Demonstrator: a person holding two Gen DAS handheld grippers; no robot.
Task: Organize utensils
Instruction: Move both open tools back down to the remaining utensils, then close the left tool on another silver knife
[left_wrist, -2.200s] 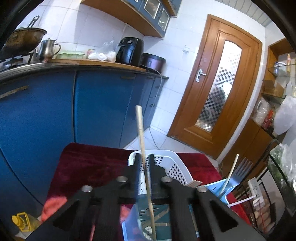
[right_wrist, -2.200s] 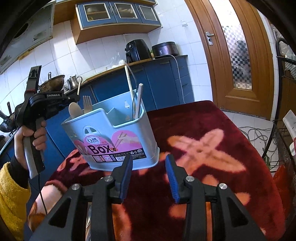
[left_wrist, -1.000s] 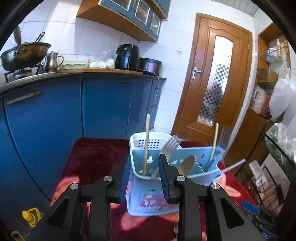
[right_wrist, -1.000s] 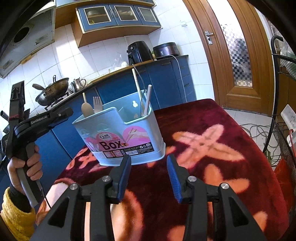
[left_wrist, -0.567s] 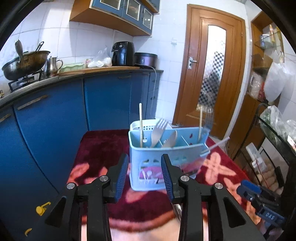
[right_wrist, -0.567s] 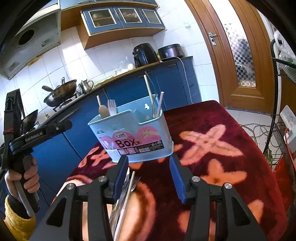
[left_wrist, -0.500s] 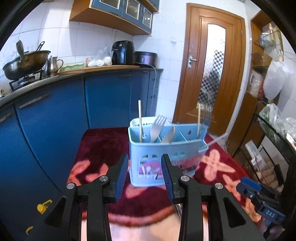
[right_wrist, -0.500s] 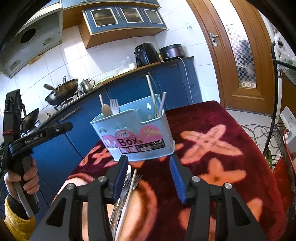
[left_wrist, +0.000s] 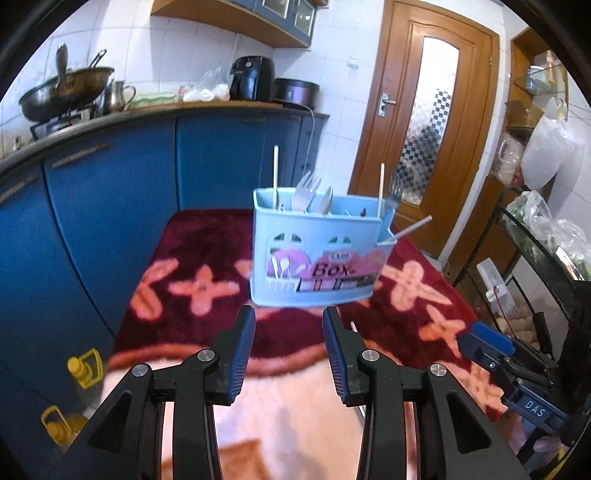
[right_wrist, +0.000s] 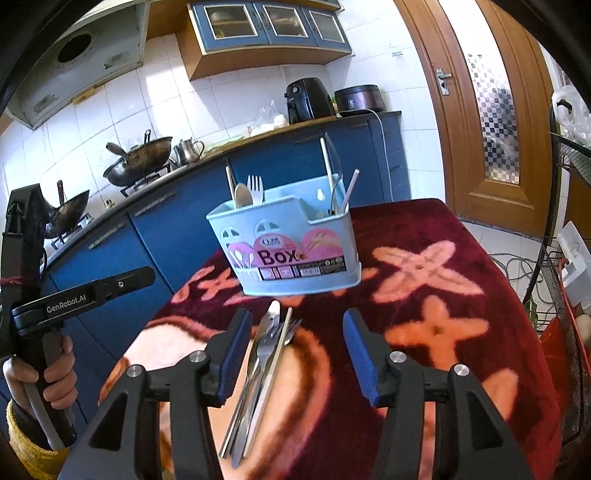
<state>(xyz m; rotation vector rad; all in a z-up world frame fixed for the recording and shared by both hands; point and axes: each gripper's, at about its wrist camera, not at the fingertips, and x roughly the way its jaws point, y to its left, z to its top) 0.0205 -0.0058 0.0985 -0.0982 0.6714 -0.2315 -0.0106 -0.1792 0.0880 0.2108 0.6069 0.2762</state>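
A light blue utensil box (left_wrist: 317, 254) (right_wrist: 291, 251) stands on the dark red flowered cloth (left_wrist: 199, 236), with chopsticks (left_wrist: 275, 177), a fork (left_wrist: 304, 192) and a spoon (right_wrist: 242, 195) upright in it. My left gripper (left_wrist: 289, 326) is open and empty, a short way in front of the box. My right gripper (right_wrist: 297, 332) hovers over loose cutlery (right_wrist: 266, 362) that lies flat on the cloth before the box: a spoon, a fork and a chopstick. Its jaws are opening, and the cutlery lies between them untouched. A hand (right_wrist: 40, 376) holds the left gripper (right_wrist: 144, 276).
Blue kitchen cabinets (left_wrist: 110, 192) run along the left and behind the table. A wooden door (left_wrist: 424, 129) is at the back right. A wire rack (right_wrist: 565, 280) with bags stands off the table's right edge. Yellow bottles (left_wrist: 83, 373) stand on the floor at the left.
My left gripper let go of the chopstick, which now stands in the box, and drew back. My right gripper also drew back with jaws widening, and the loose cutlery came into view.
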